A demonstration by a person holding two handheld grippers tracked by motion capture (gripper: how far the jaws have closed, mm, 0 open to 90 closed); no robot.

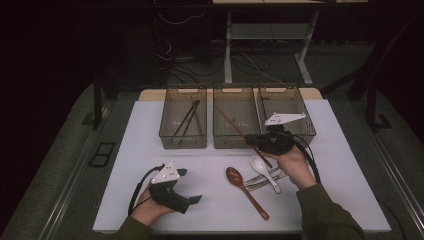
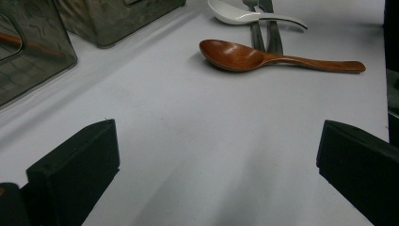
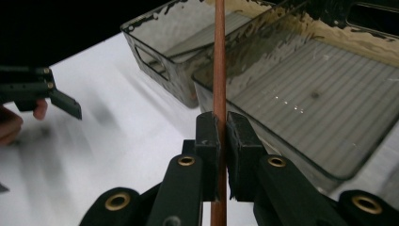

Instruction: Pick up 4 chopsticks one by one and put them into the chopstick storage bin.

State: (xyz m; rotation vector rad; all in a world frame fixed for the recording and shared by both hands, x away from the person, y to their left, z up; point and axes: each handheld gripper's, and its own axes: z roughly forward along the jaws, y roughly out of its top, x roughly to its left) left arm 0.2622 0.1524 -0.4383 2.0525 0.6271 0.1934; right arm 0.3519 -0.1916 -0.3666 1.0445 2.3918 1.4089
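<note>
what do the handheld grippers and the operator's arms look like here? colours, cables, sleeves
Both are black. The left gripper and right gripper each carry a pale three-cornered plate on top and trail a black cable. The right gripper's linkage shows brass-coloured pivot rivets in its own view. Sleeves are olive green.

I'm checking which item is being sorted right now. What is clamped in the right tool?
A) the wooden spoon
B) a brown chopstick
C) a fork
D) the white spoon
B: in the right gripper view the right tool has its jaws shut on a thin brown chopstick, while the wooden spoon and white spoon lie on the table.
</note>
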